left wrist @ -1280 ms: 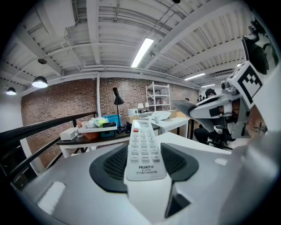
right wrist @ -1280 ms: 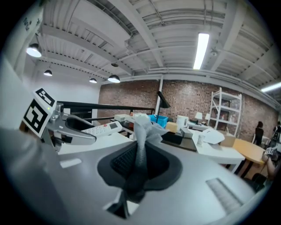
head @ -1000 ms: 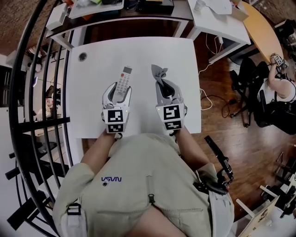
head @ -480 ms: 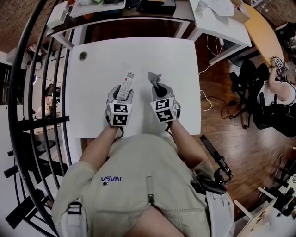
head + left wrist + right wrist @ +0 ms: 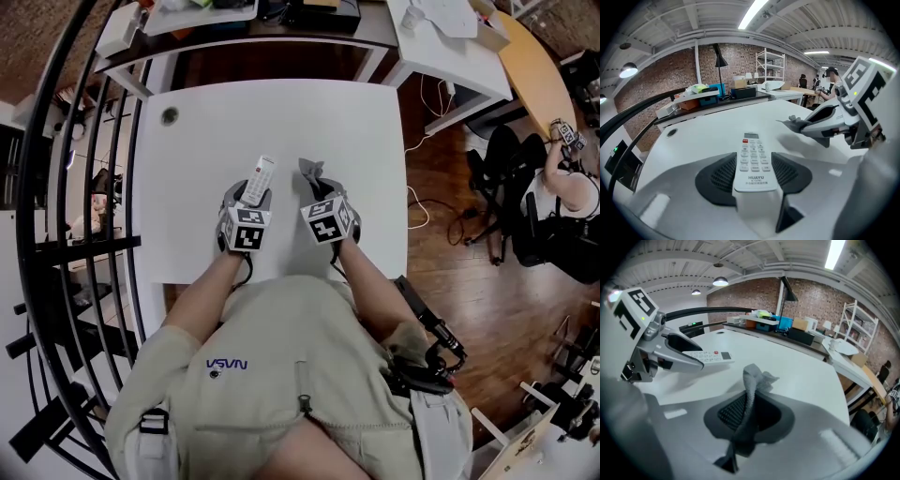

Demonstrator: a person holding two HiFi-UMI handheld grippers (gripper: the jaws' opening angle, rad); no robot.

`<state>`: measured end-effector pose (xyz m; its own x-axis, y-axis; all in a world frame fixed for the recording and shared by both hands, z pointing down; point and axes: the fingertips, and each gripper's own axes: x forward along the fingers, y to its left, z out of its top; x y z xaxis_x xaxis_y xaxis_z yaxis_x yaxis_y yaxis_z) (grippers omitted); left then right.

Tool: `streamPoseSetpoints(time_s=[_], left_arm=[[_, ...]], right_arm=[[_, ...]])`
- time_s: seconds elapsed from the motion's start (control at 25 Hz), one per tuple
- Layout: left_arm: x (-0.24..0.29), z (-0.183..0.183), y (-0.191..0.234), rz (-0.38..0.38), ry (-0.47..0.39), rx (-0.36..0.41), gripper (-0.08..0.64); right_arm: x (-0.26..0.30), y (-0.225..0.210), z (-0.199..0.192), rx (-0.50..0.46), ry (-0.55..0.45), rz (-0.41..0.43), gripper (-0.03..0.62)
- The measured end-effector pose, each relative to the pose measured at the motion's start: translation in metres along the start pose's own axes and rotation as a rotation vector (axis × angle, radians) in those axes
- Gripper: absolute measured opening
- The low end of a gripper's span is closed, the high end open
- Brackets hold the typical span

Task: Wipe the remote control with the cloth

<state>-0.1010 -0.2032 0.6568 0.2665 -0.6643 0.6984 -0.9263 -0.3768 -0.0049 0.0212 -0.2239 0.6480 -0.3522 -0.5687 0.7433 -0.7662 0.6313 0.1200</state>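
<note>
**White table (image 5: 197, 122), both claws loaded, remote and cloth apart**

Workshop with a brick wall (image 5: 661, 79) and wood floor (image 5: 469, 272). A black railing (image 5: 56, 187) runs on the outer side of the left claw.

Left claw (image 5: 753, 174): jaws clamped on the remote (image 5: 753, 157), pads on its two long edges near the lower end. Buttons face up. The display end sticks out forward past the claw tips, over bare table.

Right claw (image 5: 749, 417): jaws closed on the cloth (image 5: 751, 390), a grey twisted bunch pinched between the pads. One loose end stands up and forward of the tips. A tail trails back behind the pads.

The claws sit side by side, near each other, both angled forward and down at the table. The cloth tip is just right of the remote's far end with a gap between them, so no contact. Can't tell whether either claw's tips touch the table.

Beyond the claws there's a grommet hole (image 5: 169, 116) at the table's far left corner, then a dark desk (image 5: 281, 28) with clutter. Well off to the right of the right claw, a person (image 5: 562, 178) sits at another workstation.
</note>
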Motion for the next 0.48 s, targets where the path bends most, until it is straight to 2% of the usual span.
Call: streamPoseSetpoints(time_s=[0.32,0.48], left_arm=[[0.011,-0.011,-0.001,-0.023,0.051,-0.013,0.242],[0.018,-0.022,-0.006,-0.058,0.111,-0.015,0.243]], right_arm=[[0.014,-0.001,-0.011,0.033,0.061,0.016,0.044],[0.019,0.0,-0.014,0.035,0.07,0.033,0.054]])
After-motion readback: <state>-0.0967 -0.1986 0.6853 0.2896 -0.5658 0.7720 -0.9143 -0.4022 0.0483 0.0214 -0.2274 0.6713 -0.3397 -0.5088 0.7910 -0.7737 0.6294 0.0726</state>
